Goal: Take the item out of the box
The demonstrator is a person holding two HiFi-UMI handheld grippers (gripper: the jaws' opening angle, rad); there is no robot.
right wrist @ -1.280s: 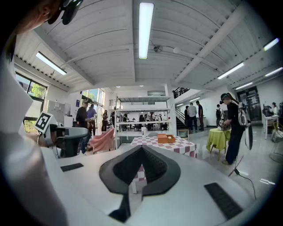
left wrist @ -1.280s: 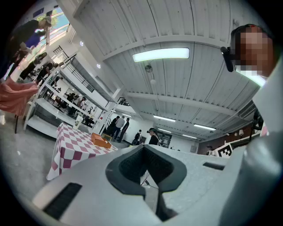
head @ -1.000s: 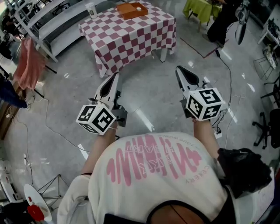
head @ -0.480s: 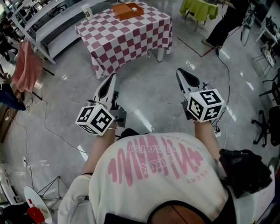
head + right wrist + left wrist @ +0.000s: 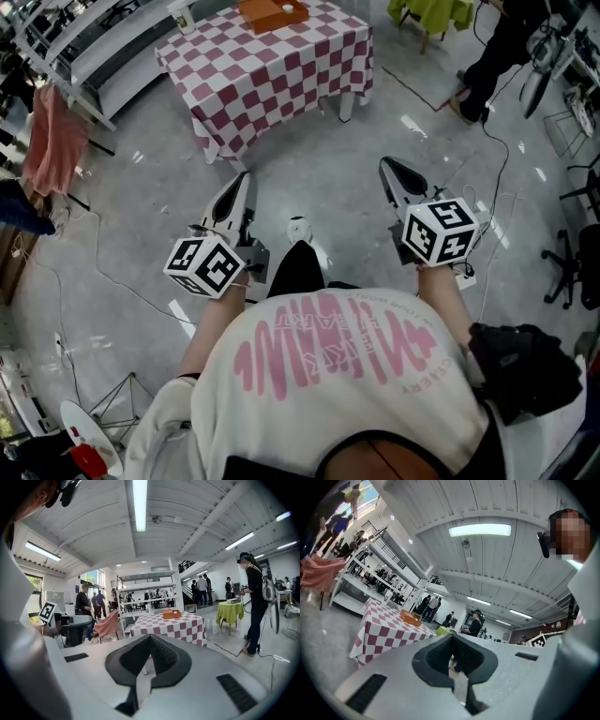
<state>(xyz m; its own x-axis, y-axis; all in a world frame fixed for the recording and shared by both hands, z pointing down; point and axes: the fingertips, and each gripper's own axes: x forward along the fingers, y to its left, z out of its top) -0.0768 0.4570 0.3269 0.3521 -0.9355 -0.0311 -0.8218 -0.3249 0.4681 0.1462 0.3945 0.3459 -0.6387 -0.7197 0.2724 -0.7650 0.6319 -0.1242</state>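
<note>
Nearest you: your white shirt with pink print (image 5: 328, 347) fills the bottom of the head view. Ahead of it, your black trouser leg (image 5: 295, 267) and white shoe (image 5: 298, 228) are over the grey floor (image 5: 328, 187), between the two tools.

Left hand-held gripper (image 5: 244, 180) (image 5: 451, 637): clenched. In the left gripper view the jaw tips meet, with nothing between the pads and only background showing through the gap behind them. It hangs over bare floor and touches nothing.

Right hand-held gripper (image 5: 387, 167) (image 5: 150, 637): same, clenched tight and empty. It is over the floor, well apart from the left one. Both point toward the counter.

Farther out: the counter (image 5: 281, 75) with a red-and-white checked cloth is well apart from both tools. The orange box (image 5: 272, 13) sits on the counter's far part. In the head view a small pale item shows in the box, too small to tell what it is. A pale cup (image 5: 180, 14) stands at the counter's far left corner, apart from the box.

Left of the counter: a shelving rack (image 5: 94, 47), and a pink cloth (image 5: 49, 136) hanging nearer you.

Right and far: a black cable (image 5: 497, 159) trails over the floor, there is a table with a green cloth (image 5: 433, 11), and a person in black (image 5: 492, 52) stands beside it.
</note>
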